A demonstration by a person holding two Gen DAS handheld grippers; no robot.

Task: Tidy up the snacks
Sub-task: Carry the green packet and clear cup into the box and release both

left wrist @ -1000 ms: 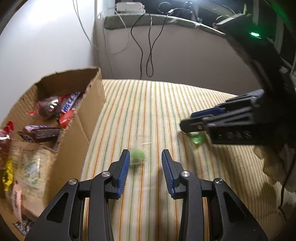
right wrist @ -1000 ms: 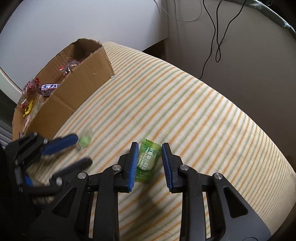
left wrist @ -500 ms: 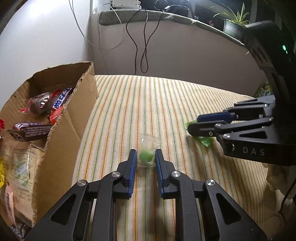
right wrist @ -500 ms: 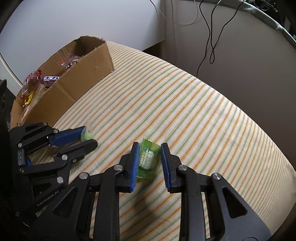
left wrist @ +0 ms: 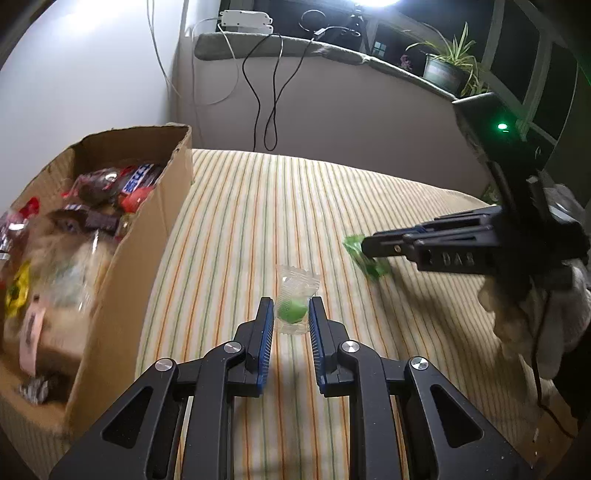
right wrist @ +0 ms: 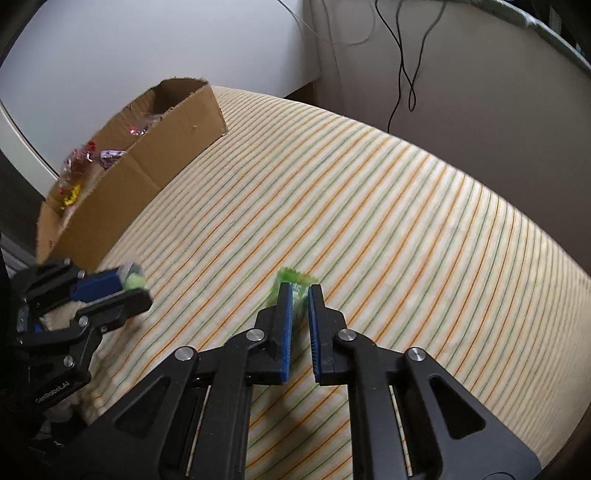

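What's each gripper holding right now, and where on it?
Left gripper: clear-wrapped green candy, pinched across the candy. Right gripper: green packet, gripped near its lower end.

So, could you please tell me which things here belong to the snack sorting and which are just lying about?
Part of the job:
- clear-wrapped green candy in the left tool
- green packet in the right tool
- cardboard box of snacks

Lying about:
- black cable
- potted plant
- white power strip

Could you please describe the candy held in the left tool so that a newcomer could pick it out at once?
Start at the cardboard box of snacks on the striped cloth. To its right, the left tool pinches a small candy: a round green sweet in a clear crinkled wrapper. The other candy, in the right tool, has a solid green wrapper instead.
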